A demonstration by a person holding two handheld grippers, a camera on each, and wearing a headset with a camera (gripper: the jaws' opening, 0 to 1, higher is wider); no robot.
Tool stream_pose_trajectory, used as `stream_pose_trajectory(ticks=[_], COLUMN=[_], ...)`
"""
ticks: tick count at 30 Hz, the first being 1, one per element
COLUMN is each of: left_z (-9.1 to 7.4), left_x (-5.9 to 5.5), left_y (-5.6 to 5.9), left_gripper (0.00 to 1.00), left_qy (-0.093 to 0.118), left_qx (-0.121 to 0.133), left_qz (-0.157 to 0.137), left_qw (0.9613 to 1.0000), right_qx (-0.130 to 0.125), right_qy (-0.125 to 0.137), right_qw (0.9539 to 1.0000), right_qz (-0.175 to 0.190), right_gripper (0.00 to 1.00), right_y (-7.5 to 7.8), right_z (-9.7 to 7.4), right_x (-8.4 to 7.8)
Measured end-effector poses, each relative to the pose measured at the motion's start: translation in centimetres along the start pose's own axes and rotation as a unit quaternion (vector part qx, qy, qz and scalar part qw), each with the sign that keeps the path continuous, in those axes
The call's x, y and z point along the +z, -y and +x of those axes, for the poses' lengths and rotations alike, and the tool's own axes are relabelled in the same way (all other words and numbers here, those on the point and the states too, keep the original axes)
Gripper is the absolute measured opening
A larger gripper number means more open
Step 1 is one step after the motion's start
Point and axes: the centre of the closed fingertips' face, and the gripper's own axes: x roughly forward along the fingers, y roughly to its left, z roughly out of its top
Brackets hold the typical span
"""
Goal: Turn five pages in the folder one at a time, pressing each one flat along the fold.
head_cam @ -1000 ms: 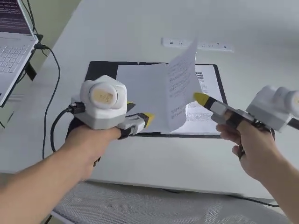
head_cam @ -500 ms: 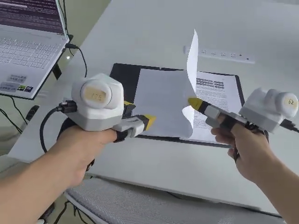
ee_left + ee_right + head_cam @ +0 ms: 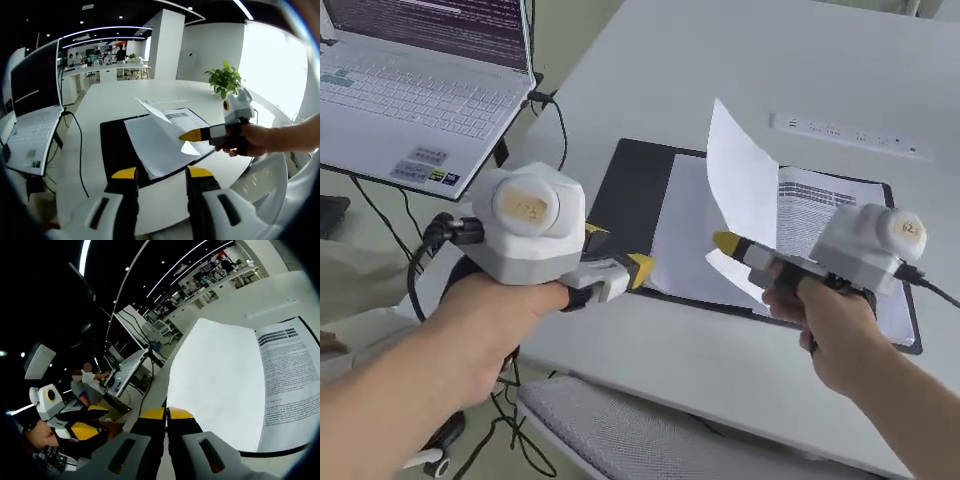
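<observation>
Head view: my right gripper [image 3: 725, 242], jaws pinching a lifted page [image 3: 745, 185], holds it above the open folder [image 3: 630, 190] lying on the white desk [image 3: 720, 70]. My left gripper [image 3: 618, 248] hovers beside the folder, jaws spread. A laptop [image 3: 410, 90] stands at left, a power strip [image 3: 850, 135] behind. Left gripper view: open-plan office, plant [image 3: 226, 80].

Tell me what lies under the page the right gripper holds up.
Under the lifted page in the right gripper, a printed page shows on one side, a blank sheet on the other, both in the black folder. The fold itself is covered.

"62" — R hand-held gripper [image 3: 727, 242] cap
</observation>
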Motion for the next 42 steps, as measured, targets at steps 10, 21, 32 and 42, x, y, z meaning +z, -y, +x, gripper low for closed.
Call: stream_pose_trajectory(ticks=[10, 21, 32, 42], left_z=[-1.3, -1.6, -0.8, -0.6], left_x=[-2.0, -3.5, -4.3, -4.5], left_y=[-1.5, -2.3, -2.7, -2.5], left_gripper=[0.36, 0.36, 0.36, 0.36], left_qy=[-0.011, -0.019, -0.024, -0.030], left_qx=[0.012, 0.015, 0.017, 0.016], left_qz=[-0.018, -0.034, -0.043, -0.045], left_qw=[0.9997, 0.9991, 0.9987, 0.9984], right_qx=[-0.014, -0.042, -0.058, -0.043], right_qy=[-0.056, -0.101, -0.121, -0.123], right_qw=[0.9983, 0.9939, 0.9909, 0.9910], right_qz=[0.002, 0.004, 0.014, 0.030], right_gripper=[0.00, 0.00, 0.00, 0.04], right_y=[0.0, 3.3, 6.1, 5.7], right_z=[3.0, 6.1, 7.4, 7.3], right_x=[-3.8, -6.4, -7.9, -8.3])
